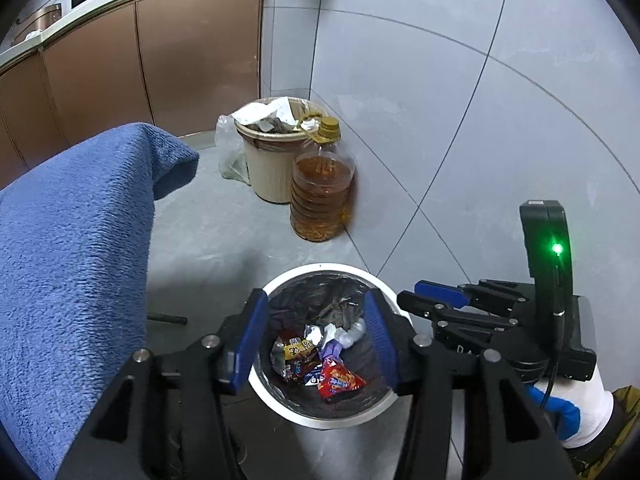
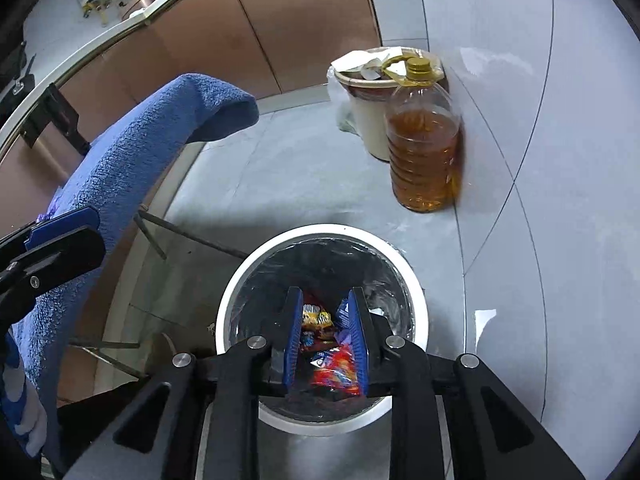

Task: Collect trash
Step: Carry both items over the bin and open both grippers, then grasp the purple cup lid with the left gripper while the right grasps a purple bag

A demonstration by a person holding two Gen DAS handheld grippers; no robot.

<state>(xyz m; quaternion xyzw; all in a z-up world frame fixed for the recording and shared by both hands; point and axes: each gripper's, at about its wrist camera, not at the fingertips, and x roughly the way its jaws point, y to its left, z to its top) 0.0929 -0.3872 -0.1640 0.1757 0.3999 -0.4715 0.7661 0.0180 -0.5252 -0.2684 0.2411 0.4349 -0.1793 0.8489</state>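
Left wrist view: the left tool (image 1: 316, 340) hangs half open and empty, straight above a white bin (image 1: 320, 416) whose wrappers (image 1: 320, 364) lie directly below it. Right wrist view: the right tool (image 2: 326, 338) hangs slightly open over the same bin (image 2: 240, 280), gripping nothing that I can make out.

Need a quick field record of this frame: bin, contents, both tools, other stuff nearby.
bin: white rim, dark liner, on the floor below both tools
contents: wrappers at the bottom
left tool: open, nothing between the pads, over the bin
right tool: open a little, nothing gripped, over the bin
nearby: oil bottle beside a beige bin full of paper; blue towel on the left
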